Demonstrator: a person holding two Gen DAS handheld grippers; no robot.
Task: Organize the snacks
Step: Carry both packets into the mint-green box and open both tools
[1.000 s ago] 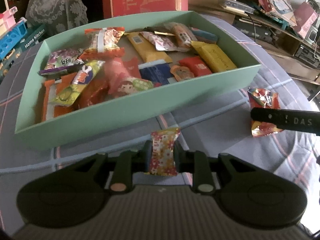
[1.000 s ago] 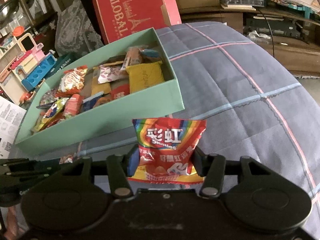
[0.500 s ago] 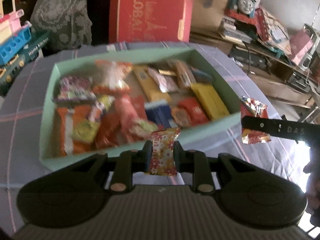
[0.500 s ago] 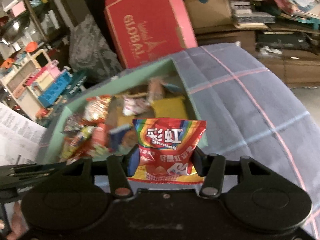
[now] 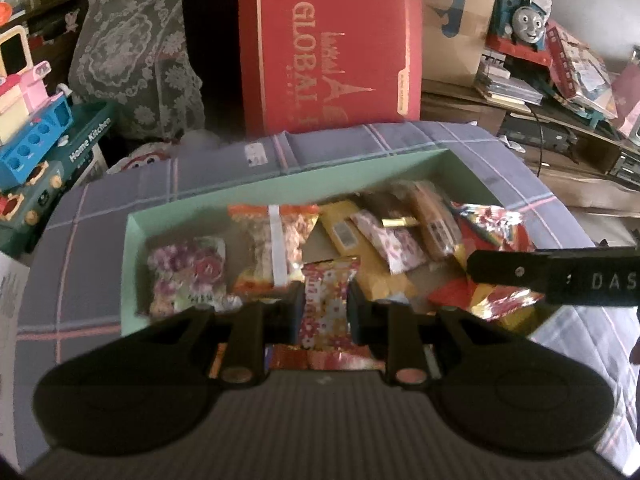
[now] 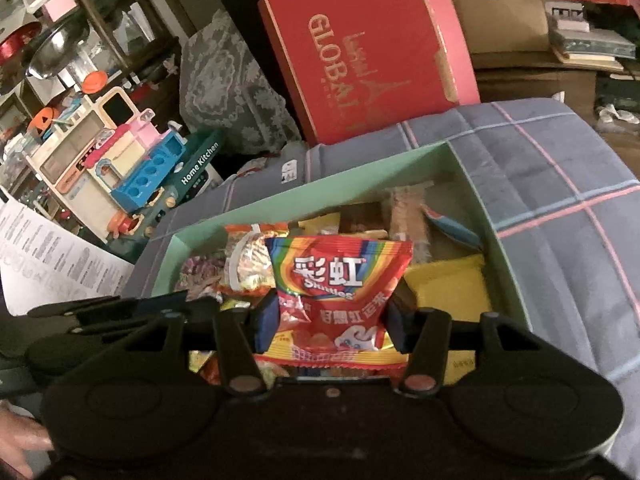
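Left tool (image 5: pixel 325 309) pinches floral candy (image 5: pixel 326 304); right tool (image 6: pixel 334 322) pinches Skittles bag (image 6: pixel 338 288); both over green box (image 6: pixel 504 256), 12 o'clock.

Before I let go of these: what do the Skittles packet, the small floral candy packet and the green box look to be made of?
Skittles packet: glossy plastic film, by its sheen and crimped bottom seam. Floral candy packet: thin printed film, probably plastic, with soft crinkles and a serrated top edge. Green box: matte mint card or paperboard, probably, going by its thin flat walls, sharp folded corners and lack of glare.
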